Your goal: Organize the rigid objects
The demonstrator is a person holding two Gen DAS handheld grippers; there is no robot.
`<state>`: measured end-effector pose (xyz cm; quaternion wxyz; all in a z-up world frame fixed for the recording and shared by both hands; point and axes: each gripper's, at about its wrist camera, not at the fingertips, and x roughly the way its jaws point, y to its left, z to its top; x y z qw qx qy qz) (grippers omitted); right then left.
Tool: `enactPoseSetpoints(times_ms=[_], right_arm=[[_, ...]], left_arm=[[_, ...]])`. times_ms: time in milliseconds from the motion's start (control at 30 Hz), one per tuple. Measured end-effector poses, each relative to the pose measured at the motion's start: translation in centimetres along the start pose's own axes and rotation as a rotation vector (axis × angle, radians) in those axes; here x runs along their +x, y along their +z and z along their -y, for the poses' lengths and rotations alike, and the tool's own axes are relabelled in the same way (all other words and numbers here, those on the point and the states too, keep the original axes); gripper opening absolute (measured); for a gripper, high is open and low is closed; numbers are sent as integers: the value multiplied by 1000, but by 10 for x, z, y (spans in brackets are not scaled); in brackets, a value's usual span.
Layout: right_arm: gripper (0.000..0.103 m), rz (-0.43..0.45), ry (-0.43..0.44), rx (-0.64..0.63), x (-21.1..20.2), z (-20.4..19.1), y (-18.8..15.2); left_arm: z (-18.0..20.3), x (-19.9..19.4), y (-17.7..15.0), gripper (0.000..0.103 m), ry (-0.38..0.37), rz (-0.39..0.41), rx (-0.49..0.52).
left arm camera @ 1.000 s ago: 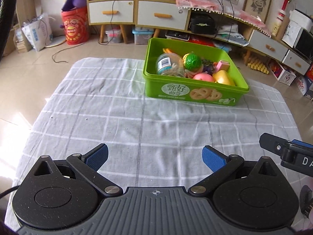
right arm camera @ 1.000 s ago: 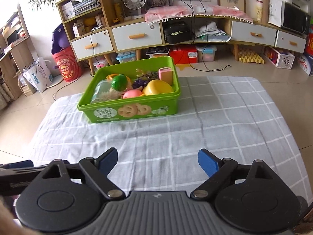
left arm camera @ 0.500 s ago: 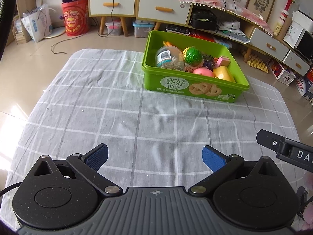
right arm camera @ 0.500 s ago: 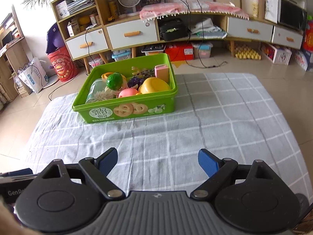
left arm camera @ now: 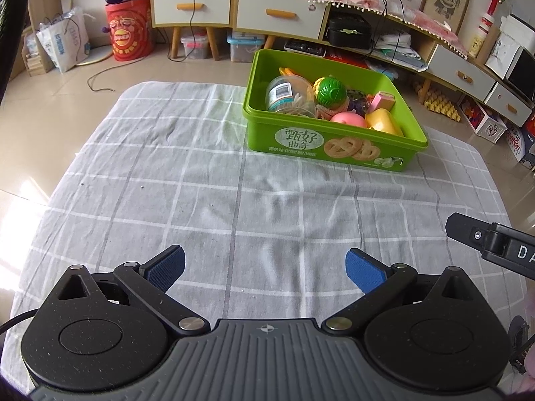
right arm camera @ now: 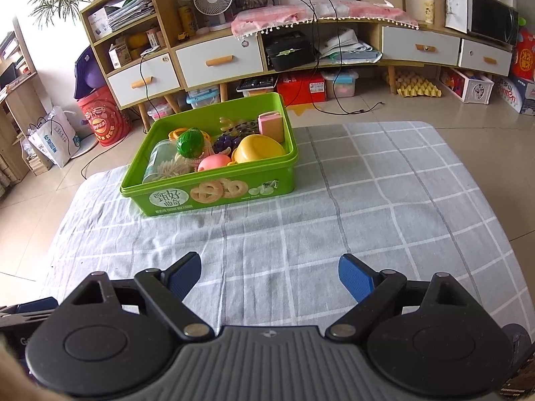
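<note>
Toys, rigid, all gathered in green cookie tin point(left arm camera: 334, 147), ahead of left gripper point(left arm camera: 264, 267) and right gripper point(right arm camera: 267, 274), well apart from both. Contents: clear jar point(left arm camera: 289, 97), green ball point(left arm camera: 329, 89), pink ball point(left arm camera: 347, 121), yellow bowl point(right arm camera: 259, 148), pink box point(right arm camera: 271, 126). Checked cloth point(left arm camera: 200, 183) beneath both grippers carries nothing else; sorting looks finished. Both grippers' jaws apart, empty.

I see a grey cloth point(left arm camera: 207, 180) checked with white lines under a bright green box point(left arm camera: 334, 148) printed with golden cookies. Inside it I pick out a green ball point(right arm camera: 190, 143), a pink ball point(right arm camera: 214, 163) and a yellow bowl point(right arm camera: 259, 148). My finger pads point(right arm camera: 354, 279) are blue on black arms.
</note>
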<state>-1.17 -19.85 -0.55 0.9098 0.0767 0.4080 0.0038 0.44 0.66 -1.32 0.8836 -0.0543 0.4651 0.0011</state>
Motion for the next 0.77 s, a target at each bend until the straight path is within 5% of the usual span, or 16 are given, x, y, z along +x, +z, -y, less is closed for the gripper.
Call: enactPoseSetpoints(times_ms=[767], right_arm=[[66, -9, -3, -19, 3, -3, -2]], left_arm=[[3, 1, -4, 101, 1, -6, 20]])
